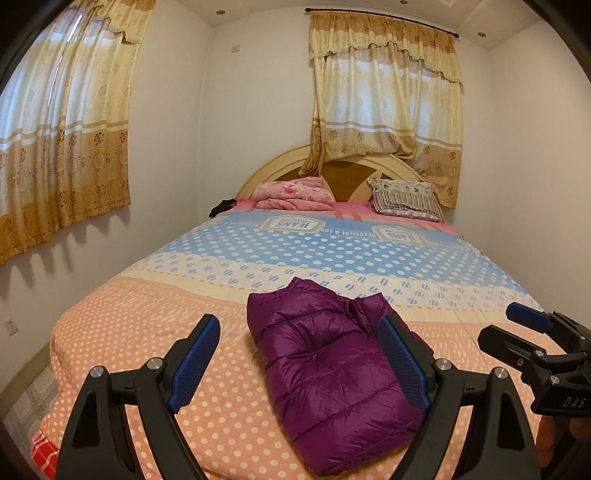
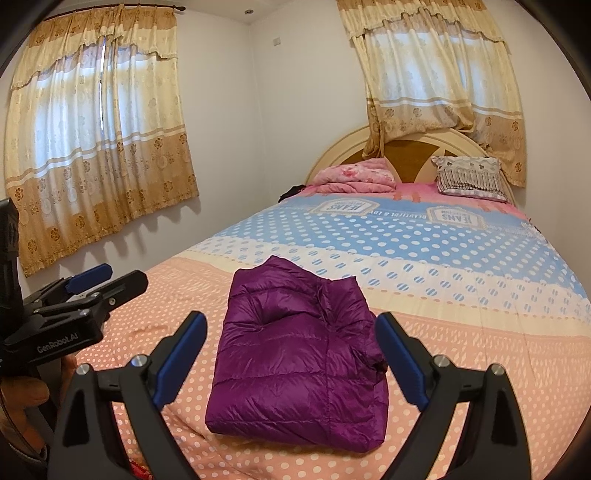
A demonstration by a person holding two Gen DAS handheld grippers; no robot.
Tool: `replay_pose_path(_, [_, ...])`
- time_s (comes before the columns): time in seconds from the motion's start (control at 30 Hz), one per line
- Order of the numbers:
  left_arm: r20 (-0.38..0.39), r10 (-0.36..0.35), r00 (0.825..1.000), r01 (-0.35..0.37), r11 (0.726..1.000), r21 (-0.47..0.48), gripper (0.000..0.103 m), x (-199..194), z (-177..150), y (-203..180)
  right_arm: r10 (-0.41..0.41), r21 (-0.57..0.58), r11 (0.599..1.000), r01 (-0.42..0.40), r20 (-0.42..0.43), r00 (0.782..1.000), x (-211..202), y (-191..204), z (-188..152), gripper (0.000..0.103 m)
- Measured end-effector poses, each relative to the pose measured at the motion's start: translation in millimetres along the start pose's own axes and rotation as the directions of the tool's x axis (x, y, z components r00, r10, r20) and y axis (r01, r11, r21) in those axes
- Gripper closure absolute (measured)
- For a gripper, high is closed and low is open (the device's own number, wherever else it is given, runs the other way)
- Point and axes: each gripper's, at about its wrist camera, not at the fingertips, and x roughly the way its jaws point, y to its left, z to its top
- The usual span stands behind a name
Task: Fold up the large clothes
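Black-framed, my left gripper [image 1: 295, 365] holds its ribbed blue fingers [image 1: 197, 360] wide apart, gripping nothing. Between both grippers, the folded purple quilted jacket [image 2: 299, 354], glossy and puffy, lies near the foot edge of the dotted bed [image 2: 461, 332]. My right gripper [image 2: 291, 363] also stands open, empty.

I get even, soft daylight thru the drawn curtains [image 1: 62, 122], w/ a 2nd window's curtains [image 2: 439, 74] glowing behind the headboard. Ceiling spots [image 1: 220, 12] look unlit or faint, can't tell which. Scalloped shadows sit on the wall under the curtain hem. Mild sheen on the purple jacket [image 2: 295, 354], no hard glare. Focus is sharp, no motion blur. Strong fisheye bend at edges, black vignette in corners.
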Motion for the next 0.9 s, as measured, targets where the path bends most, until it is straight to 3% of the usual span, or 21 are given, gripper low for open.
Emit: replay_pose_path(0.9, [-0.032, -0.012, 0.999, 0.012, 1.0, -0.009, 0.015, 6.9, 0.9, 6.9, 0.002, 0.011, 1.0, -0.002, -0.013, 1.0, 3.6, -1.0, -4.2, 0.008])
